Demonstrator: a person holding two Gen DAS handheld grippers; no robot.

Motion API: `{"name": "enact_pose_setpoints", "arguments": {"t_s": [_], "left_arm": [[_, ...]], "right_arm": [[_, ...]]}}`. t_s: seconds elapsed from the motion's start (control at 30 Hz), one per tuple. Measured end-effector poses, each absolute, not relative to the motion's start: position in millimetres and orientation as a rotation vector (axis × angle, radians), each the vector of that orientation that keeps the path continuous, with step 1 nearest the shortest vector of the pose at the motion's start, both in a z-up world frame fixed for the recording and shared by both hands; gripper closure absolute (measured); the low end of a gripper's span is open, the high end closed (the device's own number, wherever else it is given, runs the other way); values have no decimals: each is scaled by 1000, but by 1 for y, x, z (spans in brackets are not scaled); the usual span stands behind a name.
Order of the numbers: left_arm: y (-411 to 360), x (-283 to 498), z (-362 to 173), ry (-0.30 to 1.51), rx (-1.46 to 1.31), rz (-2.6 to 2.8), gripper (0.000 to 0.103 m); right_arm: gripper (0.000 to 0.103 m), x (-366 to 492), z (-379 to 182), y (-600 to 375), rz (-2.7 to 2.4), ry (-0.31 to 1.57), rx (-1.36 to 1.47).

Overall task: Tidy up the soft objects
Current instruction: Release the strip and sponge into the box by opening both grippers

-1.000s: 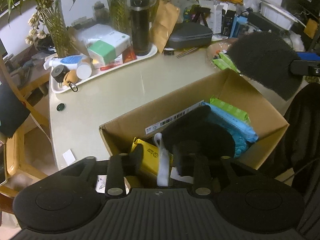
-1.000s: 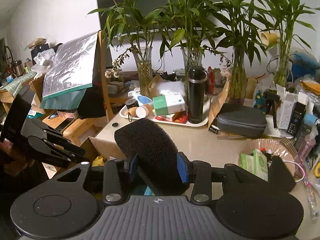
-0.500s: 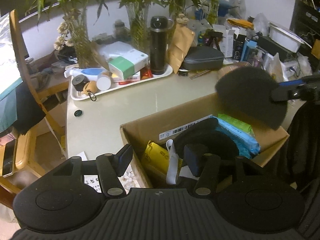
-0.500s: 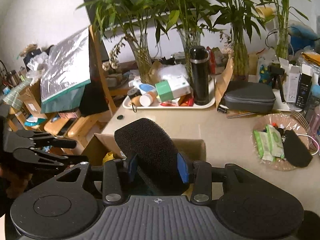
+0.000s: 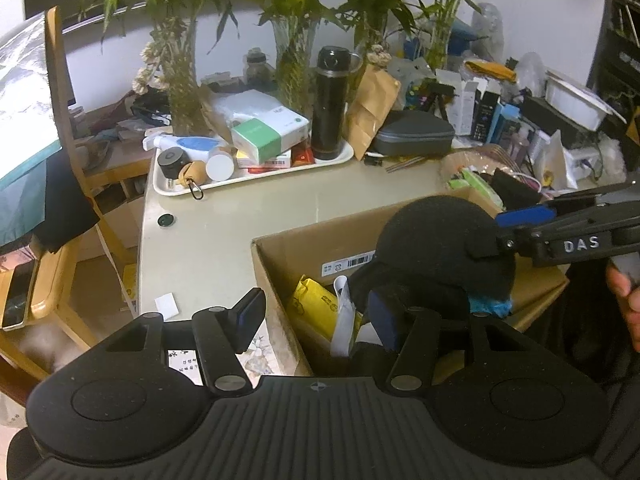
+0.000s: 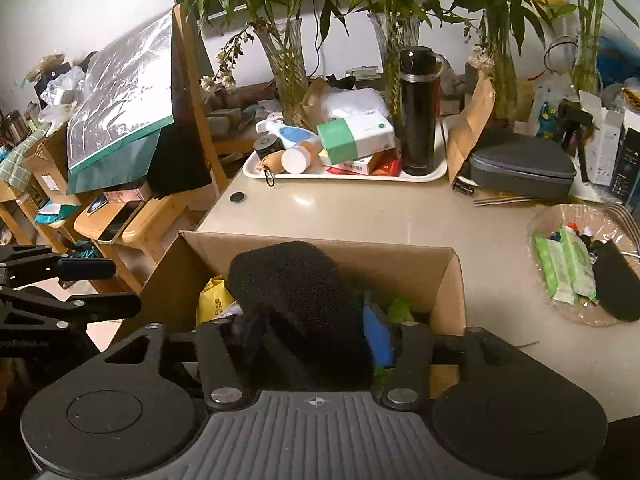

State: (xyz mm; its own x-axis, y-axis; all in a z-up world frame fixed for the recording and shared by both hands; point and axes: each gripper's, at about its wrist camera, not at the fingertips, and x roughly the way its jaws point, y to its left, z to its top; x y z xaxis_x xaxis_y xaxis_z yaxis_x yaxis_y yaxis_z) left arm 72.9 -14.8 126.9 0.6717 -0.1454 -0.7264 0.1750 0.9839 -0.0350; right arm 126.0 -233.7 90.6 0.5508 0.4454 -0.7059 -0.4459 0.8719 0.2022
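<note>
a black foam sponge hung over a plain brown cardboard box. inside lay a yellow packet. a black flask stood on a white tray; the tabletop was beige.

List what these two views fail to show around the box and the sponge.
- Cardboard box floor: both views, black sponge and right tongs cover it.
- Blue pack: left view, sponge hides most.
- Box's near wall: right view, hidden behind the tongs' body.
</note>
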Motion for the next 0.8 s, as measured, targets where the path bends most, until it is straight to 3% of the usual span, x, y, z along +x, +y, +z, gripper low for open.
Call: {"name": "enact_pose_setpoints", "arguments": {"t_s": [0.1,0.2,0.33,0.4,0.47,0.73,0.8], "left_arm": [[-14,72,128,804,33,-175,47],[-16,71,131,797,37,-168,47],[-21,69,136,792,48,-155,47],[-22,68,139,780,57,-137,38],[-23,64,142,745,57,-118,20],[-27,65,148,759,50,-91,0],[-30,68,145,820,75,-97,0]], "right_arm": [[7,122,95,-235,519,800,-29],[0,120,100,-237,499,778,-64],[0,118,104,-241,459,772,-104],[0,117,105,-243,440,772,-123],[0,115,107,-246,425,767,-144],[0,108,112,-251,366,753,-270],[0,106,113,-251,360,742,-300]]}}
